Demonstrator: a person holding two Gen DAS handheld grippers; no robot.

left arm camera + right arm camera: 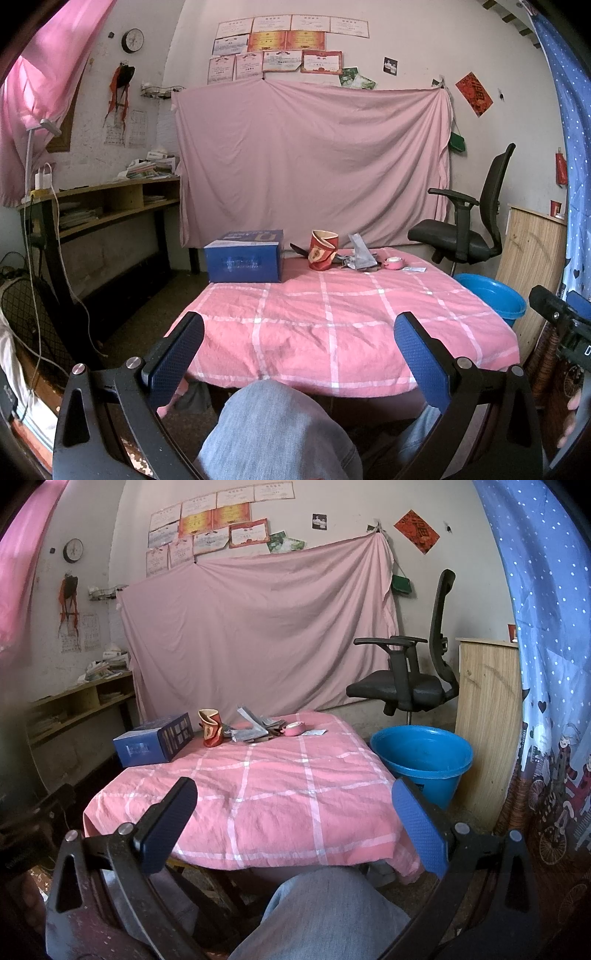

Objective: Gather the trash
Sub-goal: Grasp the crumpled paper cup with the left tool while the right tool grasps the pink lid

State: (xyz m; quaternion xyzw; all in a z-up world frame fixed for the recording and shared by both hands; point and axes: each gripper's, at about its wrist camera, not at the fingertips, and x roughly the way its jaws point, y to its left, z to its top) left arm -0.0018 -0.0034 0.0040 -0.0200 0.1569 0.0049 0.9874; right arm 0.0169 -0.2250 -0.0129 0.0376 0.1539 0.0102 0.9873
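Both wrist cameras sit low, near the person's knees, and look forward between their own blue finger pads across the pink checked table (332,325) toward the far wall with the draped pink sheet (314,158). The left view faces the table nearly head-on, taking in shelves to the left. The right view looks from further right, with the blue basin (424,764) large beside the table. Both share the tabletop clutter, office chair (410,679) and basin, all well away.
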